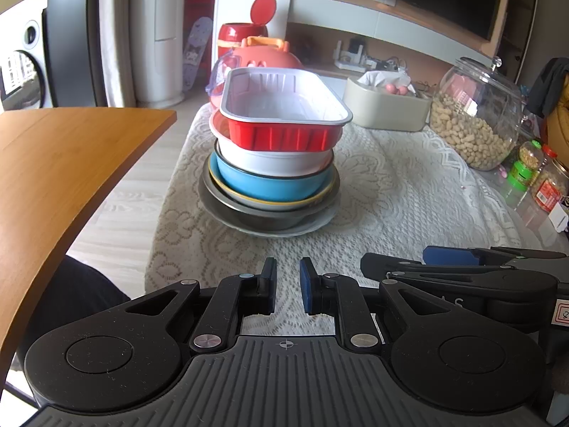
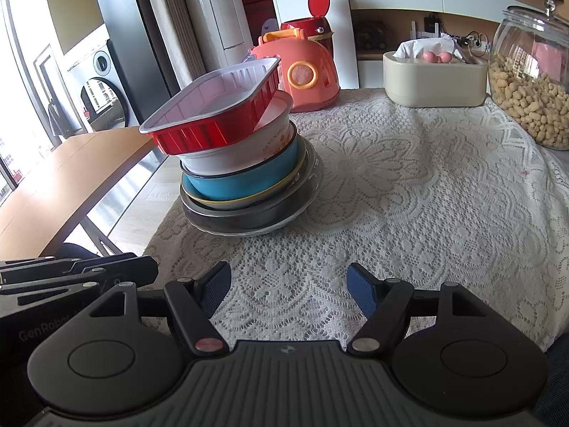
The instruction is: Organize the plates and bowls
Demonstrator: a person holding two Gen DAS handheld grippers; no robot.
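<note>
A stack of dishes stands on the lace-covered table (image 1: 391, 185). On top is a red foil tray (image 1: 284, 114) with a silver inside, tilted in the right wrist view (image 2: 213, 114). Under it are a white bowl (image 1: 274, 160), a blue bowl (image 1: 266, 185), a yellow-rimmed plate, a dark metal plate (image 1: 249, 213) and a clear plate. My left gripper (image 1: 288, 284) is empty, its jaws a narrow gap apart, well short of the stack. My right gripper (image 2: 288, 288) is open and empty, near the table's front; it also shows in the left wrist view (image 1: 448, 254).
A wooden table (image 1: 64, 163) stands to the left across a gap of floor. Behind the stack are an orange toy case (image 2: 302, 74) and a red bin (image 1: 245, 32). A beige box (image 1: 387, 106), a peanut jar (image 1: 476, 117) and small jars (image 1: 533, 174) line the right.
</note>
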